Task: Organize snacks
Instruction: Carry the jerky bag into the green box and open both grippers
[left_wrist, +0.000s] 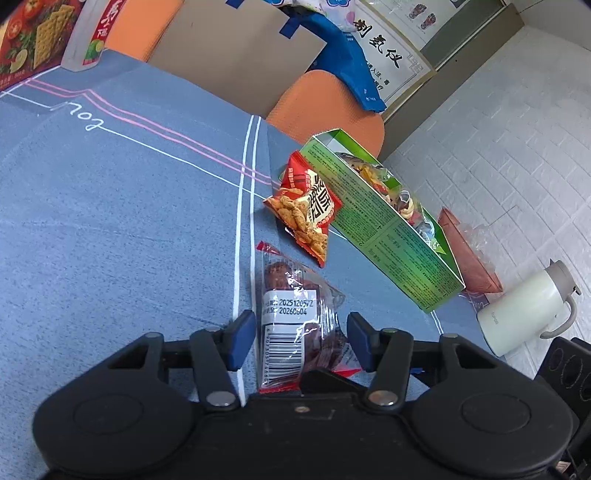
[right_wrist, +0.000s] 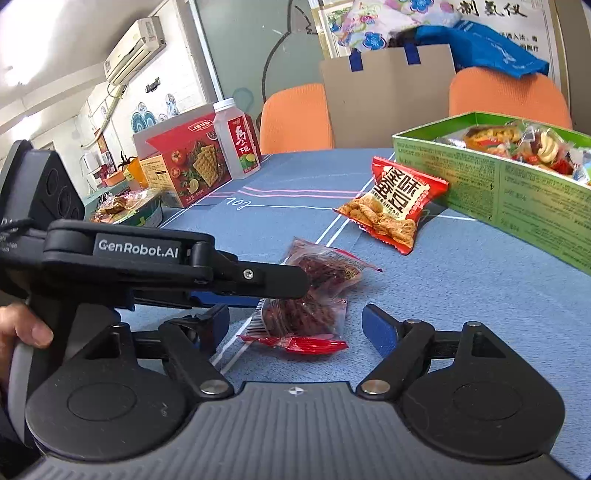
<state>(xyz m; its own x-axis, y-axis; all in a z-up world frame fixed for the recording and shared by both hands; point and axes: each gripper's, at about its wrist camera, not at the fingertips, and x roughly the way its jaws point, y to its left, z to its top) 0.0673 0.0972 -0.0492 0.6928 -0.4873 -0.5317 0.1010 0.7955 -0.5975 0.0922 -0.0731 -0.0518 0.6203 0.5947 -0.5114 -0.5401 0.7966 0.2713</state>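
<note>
A clear packet of dark red dried meat (left_wrist: 295, 317) lies on the blue tablecloth between the fingers of my open left gripper (left_wrist: 301, 338), which straddles it without pinching. It also shows in the right wrist view (right_wrist: 314, 295), with the left gripper's finger (right_wrist: 266, 280) over it. My right gripper (right_wrist: 295, 328) is open and empty, just in front of the packet. A red snack bag (left_wrist: 306, 210) (right_wrist: 395, 210) leans against a green box (left_wrist: 384, 236) (right_wrist: 498, 184) holding several wrapped snacks.
A red cracker box (right_wrist: 188, 166) and a drink bottle (right_wrist: 238, 140) stand at the far left, with a small tray of snacks (right_wrist: 122, 210) beside them. Orange chairs (right_wrist: 506, 96) and a cardboard bag (right_wrist: 388, 92) stand behind the table. A white kettle (left_wrist: 528, 310) is off the table's right edge.
</note>
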